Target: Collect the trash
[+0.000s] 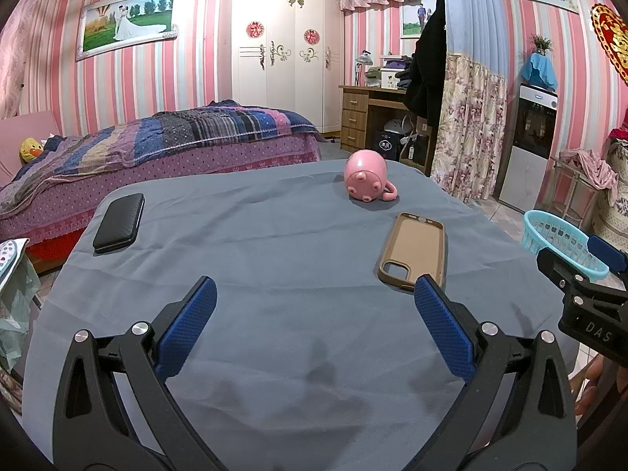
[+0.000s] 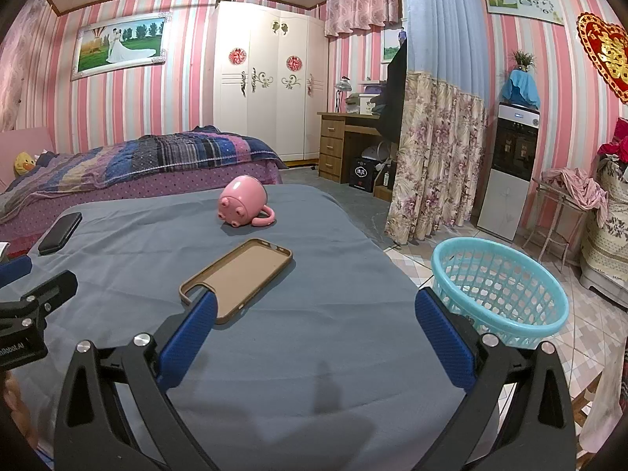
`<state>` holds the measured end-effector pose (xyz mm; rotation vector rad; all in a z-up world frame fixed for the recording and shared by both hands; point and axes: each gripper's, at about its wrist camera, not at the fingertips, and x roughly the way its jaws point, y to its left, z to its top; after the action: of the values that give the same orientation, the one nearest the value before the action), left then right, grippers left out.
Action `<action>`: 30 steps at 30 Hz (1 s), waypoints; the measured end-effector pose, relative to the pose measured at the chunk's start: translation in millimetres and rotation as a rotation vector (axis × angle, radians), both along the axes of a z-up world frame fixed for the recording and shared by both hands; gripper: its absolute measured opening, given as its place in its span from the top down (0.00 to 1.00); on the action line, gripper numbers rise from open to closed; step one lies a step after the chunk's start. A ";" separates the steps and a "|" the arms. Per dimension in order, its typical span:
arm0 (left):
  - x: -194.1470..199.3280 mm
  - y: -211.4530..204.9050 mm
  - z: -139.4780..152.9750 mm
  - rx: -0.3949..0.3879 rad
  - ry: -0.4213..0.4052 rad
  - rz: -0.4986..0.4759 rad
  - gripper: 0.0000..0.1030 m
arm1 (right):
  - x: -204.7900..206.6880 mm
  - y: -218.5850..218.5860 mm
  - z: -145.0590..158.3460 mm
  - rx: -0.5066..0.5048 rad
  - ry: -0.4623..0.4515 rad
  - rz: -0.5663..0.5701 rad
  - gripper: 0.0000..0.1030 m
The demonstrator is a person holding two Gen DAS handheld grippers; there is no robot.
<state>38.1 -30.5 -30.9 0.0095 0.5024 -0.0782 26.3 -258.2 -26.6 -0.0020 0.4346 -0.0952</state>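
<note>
Tan flexible phone case (image 2: 237, 278) lying flat on the grey cloth could slip from both spread, empty grippers (image 1: 314, 294) (image 2: 314, 298).

Ahead of your left claw, on the worktop's (image 1: 274, 259) grey cloth:
- tan phone case (image 1: 413, 250), open side up, just beyond its right finger
- pink pig mug (image 1: 367, 177), on its side, farther out
- black case (image 1: 119, 222), far left

Beyond the worktop: bed (image 1: 157, 145), white wardrobe (image 1: 280, 51), wooden desk (image 1: 367, 115).
</note>
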 end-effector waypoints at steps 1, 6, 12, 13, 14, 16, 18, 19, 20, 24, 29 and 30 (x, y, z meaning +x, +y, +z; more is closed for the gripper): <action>-0.3 -0.4 0.2 0.000 0.000 -0.001 0.05 | 0.0 0.0 0.0 0.001 -0.001 0.000 0.04; 0.0 -0.3 0.2 0.003 -0.002 0.000 0.05 | 0.0 0.7 -0.3 -0.001 0.001 0.000 0.04; -0.2 1.0 0.5 0.005 -0.003 0.000 0.05 | 0.2 0.8 -0.7 0.000 0.000 0.000 0.04; -0.5 -0.1 0.4 0.004 -0.003 0.000 0.05 | 0.2 0.8 -0.7 0.000 0.001 0.000 0.04; -0.3 0.3 0.3 0.004 -0.003 0.001 0.05 | -0.4 1.7 -0.7 -0.001 0.000 0.000 0.04; -0.5 -0.1 0.2 0.004 -0.002 0.001 0.05 | -0.3 1.7 -0.7 -0.002 -0.001 0.000 0.04; -0.6 -0.3 0.3 0.004 -0.002 0.001 0.05 | 0.4 1.0 -1.1 -0.002 0.001 0.000 0.04; -0.5 0.0 0.3 0.004 -0.002 0.000 0.05 | 0.5 0.9 -1.1 -0.001 0.002 -0.001 0.04; -0.7 -0.1 0.3 0.004 -0.003 0.001 0.05 | -0.1 1.4 -0.9 0.000 0.001 -0.001 0.04; -0.7 -0.2 0.2 0.004 -0.002 0.001 0.05 | -0.5 1.7 -1.0 -0.001 0.000 0.000 0.04; -0.3 0.8 0.7 0.004 -0.002 0.001 0.05 | -0.2 1.4 -1.1 -0.002 -0.002 0.000 0.04; 0.2 1.6 0.5 0.004 -0.002 0.001 0.05 | 0.0 1.1 -1.2 -0.002 -0.002 -0.001 0.04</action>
<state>38.3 -28.9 -30.4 0.0131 0.5005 -0.0762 26.3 -257.2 -27.8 -0.0033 0.4325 -0.0964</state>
